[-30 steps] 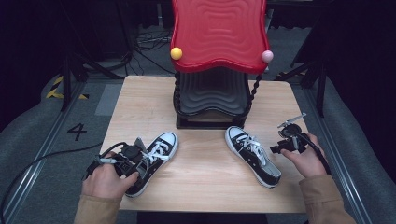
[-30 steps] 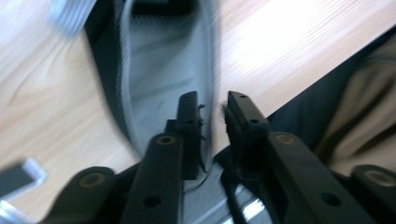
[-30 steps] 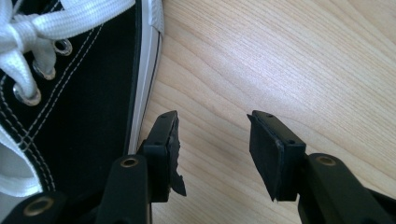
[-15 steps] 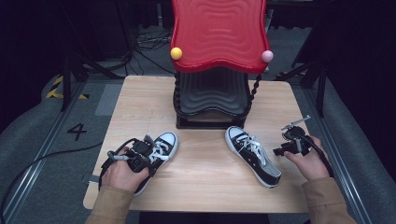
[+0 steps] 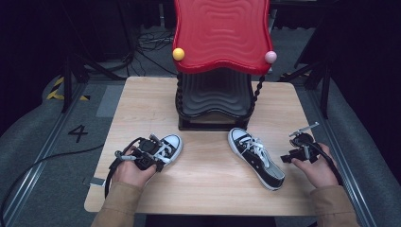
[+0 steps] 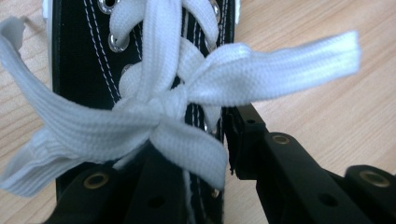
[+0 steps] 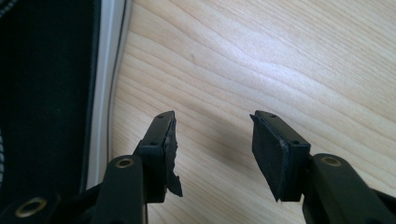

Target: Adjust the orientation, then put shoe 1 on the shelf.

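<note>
Two black canvas sneakers with white laces lie on the wooden table [image 5: 208,189]. The left sneaker [image 5: 168,145] points toward the far right, and my left gripper [image 5: 150,156] is over its laces. In the left gripper view the tied bow [image 6: 159,112] sits just ahead of my left gripper [image 6: 205,154]. Its jaws stand apart, with one lace end lying across the gap. The right sneaker [image 5: 257,158] lies at an angle. My right gripper [image 5: 297,152] hovers just to its right, open and holding nothing. In the right gripper view, that gripper [image 7: 212,135] is over bare wood beside the sneaker's side [image 7: 46,93].
A black wavy rack [image 5: 215,99] with a red wavy top [image 5: 220,33] stands at the table's back centre. It carries a yellow ball [image 5: 178,54] and a pink ball [image 5: 270,56]. Bare wood lies between the sneakers. Cables run across the floor on the left.
My left gripper has moved right and forward, from the sneaker's heel side onto its laces. My right gripper has drifted slightly toward the right sneaker.
</note>
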### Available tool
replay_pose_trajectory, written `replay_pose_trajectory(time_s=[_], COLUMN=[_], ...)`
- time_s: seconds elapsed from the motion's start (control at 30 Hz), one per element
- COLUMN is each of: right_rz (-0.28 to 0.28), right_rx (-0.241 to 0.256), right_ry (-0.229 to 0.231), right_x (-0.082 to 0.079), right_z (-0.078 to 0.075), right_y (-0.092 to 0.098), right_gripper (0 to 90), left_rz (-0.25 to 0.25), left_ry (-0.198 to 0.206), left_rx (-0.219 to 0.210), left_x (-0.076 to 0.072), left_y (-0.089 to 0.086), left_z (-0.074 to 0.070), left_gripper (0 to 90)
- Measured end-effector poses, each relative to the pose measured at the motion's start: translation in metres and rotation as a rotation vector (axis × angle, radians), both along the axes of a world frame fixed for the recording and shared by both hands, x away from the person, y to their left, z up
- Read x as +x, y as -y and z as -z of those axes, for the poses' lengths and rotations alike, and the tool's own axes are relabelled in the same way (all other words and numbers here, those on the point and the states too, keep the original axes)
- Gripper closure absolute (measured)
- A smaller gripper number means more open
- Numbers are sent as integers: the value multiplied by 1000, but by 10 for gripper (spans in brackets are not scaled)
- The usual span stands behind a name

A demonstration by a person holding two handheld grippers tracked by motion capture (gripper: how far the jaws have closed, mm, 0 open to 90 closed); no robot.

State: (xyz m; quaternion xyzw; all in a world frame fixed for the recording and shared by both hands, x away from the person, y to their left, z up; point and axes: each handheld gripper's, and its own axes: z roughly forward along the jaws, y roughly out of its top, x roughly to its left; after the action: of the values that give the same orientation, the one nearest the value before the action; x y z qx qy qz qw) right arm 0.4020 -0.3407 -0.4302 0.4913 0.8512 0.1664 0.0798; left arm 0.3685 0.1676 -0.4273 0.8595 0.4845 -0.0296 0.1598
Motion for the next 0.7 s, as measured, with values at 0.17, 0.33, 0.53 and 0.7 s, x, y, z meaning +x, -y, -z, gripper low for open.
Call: replay_pose_trajectory(time_s=[0.17, 0.33, 0.53, 0.7], right_rz=[8, 14, 35, 40], right_rx=[-4, -7, -3, -5], right_ry=[0, -3, -4, -2], right_x=[-3, -8, -10, -14], right_z=[0, 2, 3, 3], right_y=[3, 6, 14, 17], right_gripper=[508, 507, 507, 505], left_rz=[-45, -43, -25, -60], left_ry=[18, 17, 9, 46], left_rx=[68, 149, 93, 23], left_x=[-3, -1, 3, 2], left_y=[11, 21, 17, 22], left_z=[0, 2, 0, -12], left_gripper=[756, 733, 781, 838])
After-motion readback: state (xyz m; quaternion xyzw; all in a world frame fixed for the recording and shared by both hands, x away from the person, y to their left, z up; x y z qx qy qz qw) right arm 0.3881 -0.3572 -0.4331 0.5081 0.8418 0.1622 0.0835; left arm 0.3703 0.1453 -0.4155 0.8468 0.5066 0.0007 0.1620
